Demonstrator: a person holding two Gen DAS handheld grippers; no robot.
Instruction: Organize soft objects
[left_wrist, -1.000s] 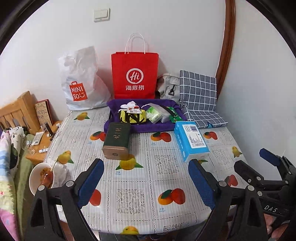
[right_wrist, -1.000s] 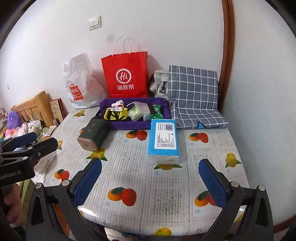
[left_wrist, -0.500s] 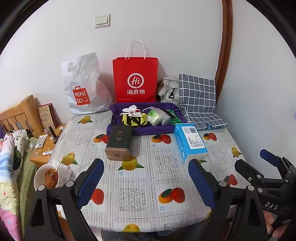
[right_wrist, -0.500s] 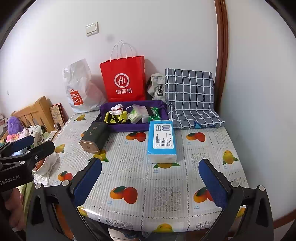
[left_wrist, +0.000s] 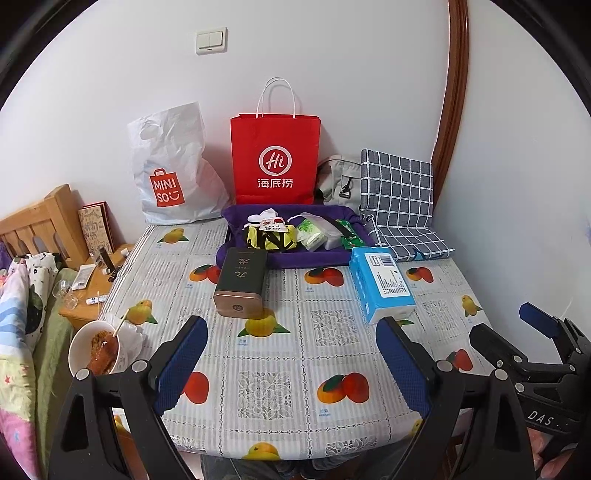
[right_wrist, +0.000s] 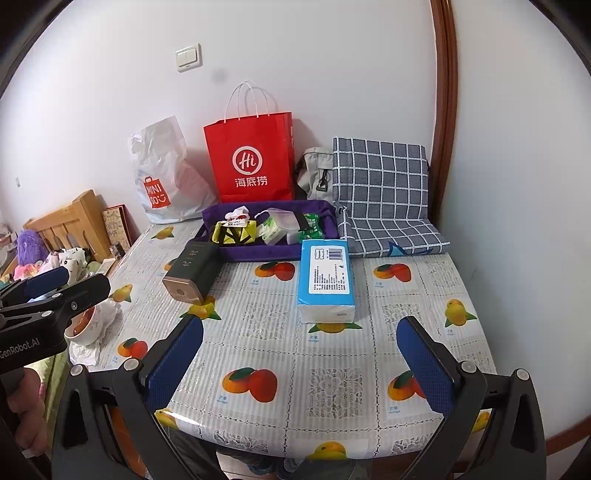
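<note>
A blue tissue pack (left_wrist: 382, 282) (right_wrist: 326, 278) lies on the fruit-print table, just in front of a purple tray (left_wrist: 236, 254) (right_wrist: 210, 214). The tray holds a yellow-black pouch (left_wrist: 271, 238) (right_wrist: 234, 232), a white packet, green tissue packs (left_wrist: 314, 234) and a green sachet. Left of the tissue pack lies a dark green tin (left_wrist: 242, 282) (right_wrist: 190, 269). My left gripper (left_wrist: 291, 363) hovers open over the table's near part, nothing between its fingers. My right gripper (right_wrist: 301, 363) is open too, short of the tissue pack, empty.
Against the wall stand a white plastic bag (left_wrist: 173, 166), a red paper bag (left_wrist: 275, 158), a grey bag (left_wrist: 340, 181) and a grey checked cushion (left_wrist: 399, 199). A bowl of food (left_wrist: 96, 352) sits at the table's left edge. A wooden bedside and bedding lie left.
Both views have drawn back and risen slightly, so the table and its objects look a bit farther off. Nothing on the table has moved. Both grippers stay open.
</note>
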